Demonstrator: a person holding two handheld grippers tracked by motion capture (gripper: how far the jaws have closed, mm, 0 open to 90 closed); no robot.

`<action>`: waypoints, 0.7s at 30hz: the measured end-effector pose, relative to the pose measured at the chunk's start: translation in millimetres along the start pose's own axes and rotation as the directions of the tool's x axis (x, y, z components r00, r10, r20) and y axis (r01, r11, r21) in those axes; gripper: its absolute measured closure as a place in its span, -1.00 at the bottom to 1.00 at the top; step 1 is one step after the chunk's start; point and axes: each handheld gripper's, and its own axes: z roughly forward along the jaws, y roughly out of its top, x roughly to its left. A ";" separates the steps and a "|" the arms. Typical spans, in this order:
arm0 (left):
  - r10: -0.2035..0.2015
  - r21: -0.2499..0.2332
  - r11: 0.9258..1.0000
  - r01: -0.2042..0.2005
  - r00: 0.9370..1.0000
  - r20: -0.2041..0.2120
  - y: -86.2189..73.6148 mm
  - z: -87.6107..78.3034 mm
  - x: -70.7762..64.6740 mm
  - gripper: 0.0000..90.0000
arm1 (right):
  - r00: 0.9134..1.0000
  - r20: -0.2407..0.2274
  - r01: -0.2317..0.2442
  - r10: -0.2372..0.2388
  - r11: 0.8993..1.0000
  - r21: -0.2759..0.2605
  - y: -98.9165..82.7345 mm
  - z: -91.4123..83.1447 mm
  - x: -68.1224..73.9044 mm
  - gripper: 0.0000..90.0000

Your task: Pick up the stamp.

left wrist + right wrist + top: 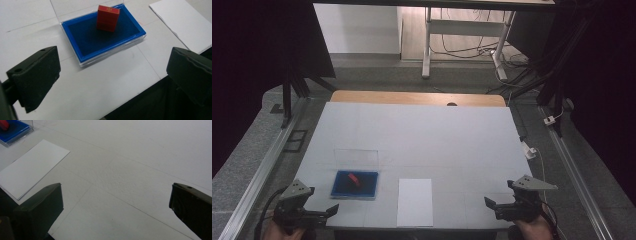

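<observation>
Red block point(108, 18) stands upright in blue tray point(75, 35), far end, long axis vertical, broad face twd left gripper point(113, 75). L jaws wide apart, empty, near table edge. Right gripper point(116, 207) also spread, holding nothing, well apart from tray, past white sheet point(30, 167).

Two black grippers are being shown, each with a pair of blocky matte jaws with chamfered edges. The left gripper point(319, 212) is being topped by a grey three-cornered plate, and a black cable is trailing from its back. The right gripper point(497, 206) is being capped by a like plate. A small round screw hole is being seen near each jaw's upper corner.
</observation>
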 end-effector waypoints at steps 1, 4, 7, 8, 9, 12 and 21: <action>0.008 -0.003 1.000 -0.008 1.000 -0.003 0.6 0.3 -0.5 -1.00 | 1.000 -0.002 -0.001 0.001 1.000 -0.001 0.1 0.3 0.0 -1.00; 0.016 -0.009 1.000 -0.016 1.000 0.012 3.3 1.0 -1.7 -1.00 | 1.000 -0.006 -0.002 0.002 1.000 -0.002 0.1 0.8 -0.2 -1.00; 0.030 -0.015 0.999 -0.029 0.999 0.026 6.0 3.7 -2.2 -1.00 | 1.000 -0.007 0.000 0.000 1.000 0.002 0.2 0.9 -0.1 -1.00; 0.037 -0.013 0.999 -0.037 0.999 0.029 6.9 5.0 -2.3 -1.00 | 1.000 -0.008 0.001 -0.001 1.000 0.003 0.2 1.0 0.1 -1.00; 0.041 -0.011 0.999 -0.040 0.999 0.033 7.7 6.5 -2.6 -1.00 | 1.000 -0.009 0.002 -0.002 1.000 0.004 0.2 1.0 0.2 -1.00; 0.060 -0.016 0.998 -0.060 0.997 0.044 10.6 11.0 -2.5 -1.00 | 1.000 -0.010 0.003 -0.003 1.000 0.008 0.4 1.0 0.1 -1.00; 0.083 -0.047 0.996 -0.081 0.995 0.052 20.5 24.2 -1.0 -1.00 | 1.000 -0.019 0.012 -0.011 1.000 0.014 0.7 2.2 0.5 -1.00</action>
